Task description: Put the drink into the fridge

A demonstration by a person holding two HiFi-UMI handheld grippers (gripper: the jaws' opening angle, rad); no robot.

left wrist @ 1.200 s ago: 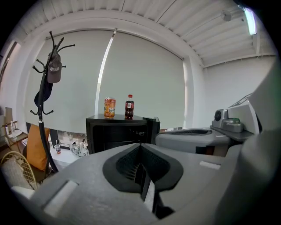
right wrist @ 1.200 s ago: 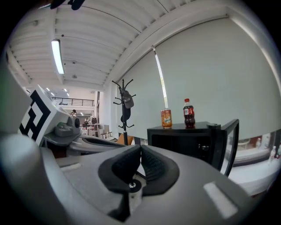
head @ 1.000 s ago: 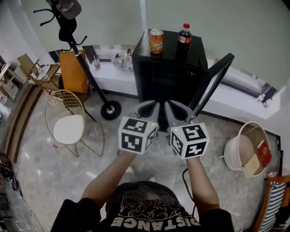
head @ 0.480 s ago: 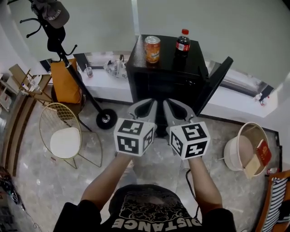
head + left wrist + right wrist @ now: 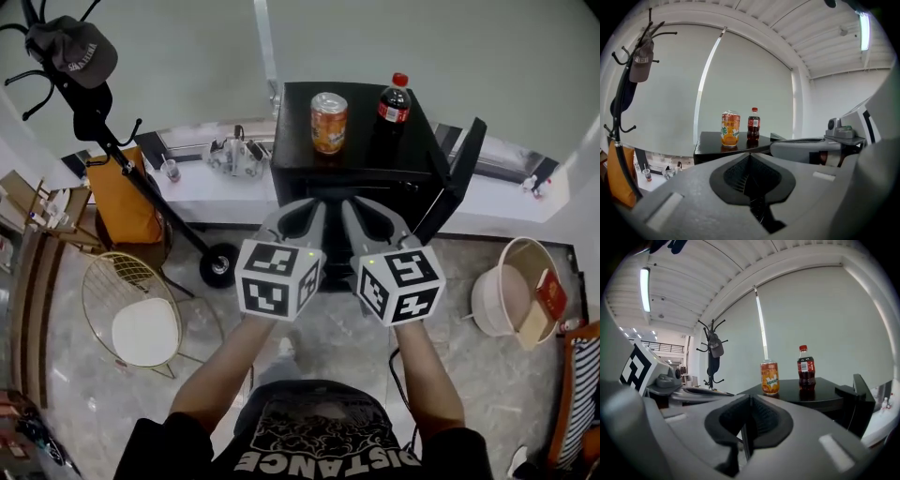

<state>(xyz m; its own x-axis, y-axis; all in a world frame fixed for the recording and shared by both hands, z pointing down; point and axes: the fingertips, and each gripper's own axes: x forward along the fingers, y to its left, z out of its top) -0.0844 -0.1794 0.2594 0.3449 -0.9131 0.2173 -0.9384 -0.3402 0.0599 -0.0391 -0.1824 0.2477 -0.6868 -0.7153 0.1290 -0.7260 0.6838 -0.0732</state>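
Head view: two drinks, one orange can (image 5: 329, 122) and one cola bottle (image 5: 393, 108), stand apart on top of the black fridge (image 5: 361, 155) at 12 o'clock, inside its edges. Its door (image 5: 457, 178) hangs open at 2 o'clock. The left gripper (image 5: 298, 217) and right gripper (image 5: 367, 217), side by side, are both clenched and empty, nearer the fridge than a second ago.

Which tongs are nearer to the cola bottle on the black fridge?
Right. The right tongs are in front of the cola bottle, slightly to its left; the left tongs are beside them, farther left. Neither touches it.
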